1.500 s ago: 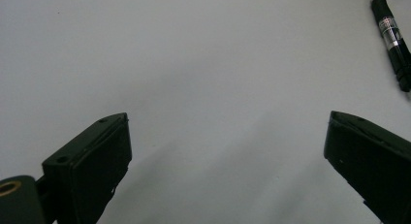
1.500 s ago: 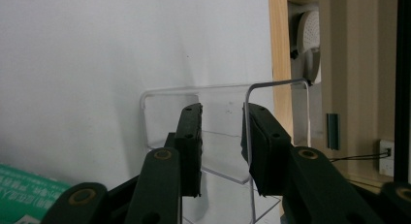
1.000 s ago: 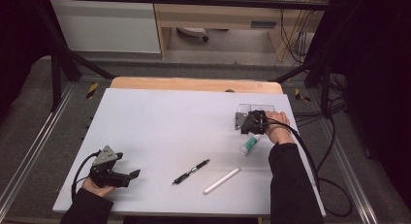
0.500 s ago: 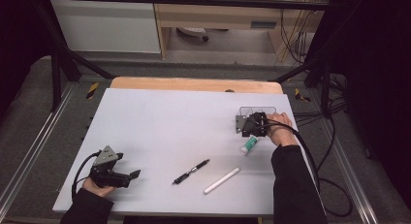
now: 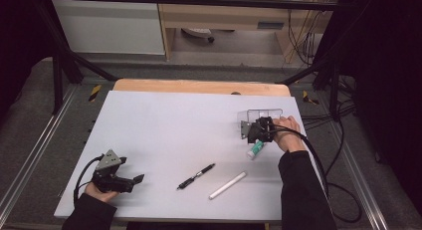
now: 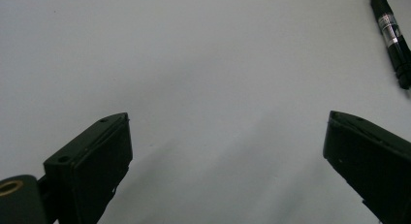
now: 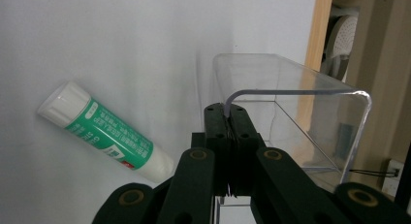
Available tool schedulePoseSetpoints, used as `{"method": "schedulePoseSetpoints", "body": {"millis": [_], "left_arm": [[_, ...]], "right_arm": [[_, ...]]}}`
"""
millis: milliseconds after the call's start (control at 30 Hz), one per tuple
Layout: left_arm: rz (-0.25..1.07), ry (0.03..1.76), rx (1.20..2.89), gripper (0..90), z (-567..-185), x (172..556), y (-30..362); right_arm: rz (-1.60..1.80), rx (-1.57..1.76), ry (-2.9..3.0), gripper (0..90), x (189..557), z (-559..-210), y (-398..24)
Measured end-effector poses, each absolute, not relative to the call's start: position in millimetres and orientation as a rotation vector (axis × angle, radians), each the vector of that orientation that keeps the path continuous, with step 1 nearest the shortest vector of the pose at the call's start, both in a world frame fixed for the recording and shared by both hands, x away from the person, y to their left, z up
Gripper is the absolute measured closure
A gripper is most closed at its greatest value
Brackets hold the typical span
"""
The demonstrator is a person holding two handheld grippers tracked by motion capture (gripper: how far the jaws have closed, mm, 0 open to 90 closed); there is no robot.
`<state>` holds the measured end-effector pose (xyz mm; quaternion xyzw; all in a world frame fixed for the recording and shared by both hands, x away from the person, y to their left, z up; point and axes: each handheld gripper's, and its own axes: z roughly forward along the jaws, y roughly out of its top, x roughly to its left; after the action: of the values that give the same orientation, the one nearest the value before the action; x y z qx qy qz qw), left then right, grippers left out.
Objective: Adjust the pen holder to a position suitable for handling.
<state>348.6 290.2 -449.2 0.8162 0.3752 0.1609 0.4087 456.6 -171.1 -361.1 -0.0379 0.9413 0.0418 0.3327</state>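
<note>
Right claw (image 7: 228, 118) clenched on the near wall of the clear box (image 7: 310, 122); its jaws have just been closing, and the thin plastic edge sits pinched between them. In the high view the right claw (image 5: 255, 132) and the box (image 5: 260, 113) sit at the worktop's (image 5: 164, 130) far right.

Box looks empty: nothing inside that I can make out through the walls.

Still out on the worktop, none in the box:
- tube (image 7: 104, 132), green and white with a white cap, just beside the box, on the person's side of it (image 5: 256, 149)
- white stick (image 5: 227, 185), further from the box toward the person
- pen (image 5: 197, 175), just left of the stick, well apart from the box; also at the top right of the left gripper view (image 6: 391, 37)

Left claw (image 5: 133, 180) released, jaws wide with nothing between them (image 6: 228, 161), resting at the near left, far from the box.

Judgement: early stage. Box is secured; all three items appear left to load, if packing is the job.
</note>
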Motion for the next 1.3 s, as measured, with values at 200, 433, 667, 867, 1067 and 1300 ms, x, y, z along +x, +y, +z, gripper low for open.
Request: {"method": "schedulePoseSetpoints", "body": {"millis": [200,433,667,867,1067,1300], "left_arm": [[0.405,0.946,2.057,3.3,-449,349,290],[0.404,0.942,2.057,3.3,-449,348,290],[0.405,0.942,2.056,3.3,-449,348,290],[0.403,0.942,2.057,3.3,-449,348,290],[0.403,0.941,2.056,3.3,-449,348,290],[0.400,0.940,2.056,3.3,-449,348,290]], "right_arm": [[0.132,-0.091,2.431,89.4,447,-348,-156],[0.170,-0.078,2.426,89.4,435,-341,-126],[0.209,-0.076,2.434,89.4,426,-343,-94],[0.231,-0.086,2.456,89.4,421,-349,-74],[0.231,-0.108,2.481,89.3,417,-352,-57],[0.227,-0.105,2.507,89.3,420,-356,-45]]}}
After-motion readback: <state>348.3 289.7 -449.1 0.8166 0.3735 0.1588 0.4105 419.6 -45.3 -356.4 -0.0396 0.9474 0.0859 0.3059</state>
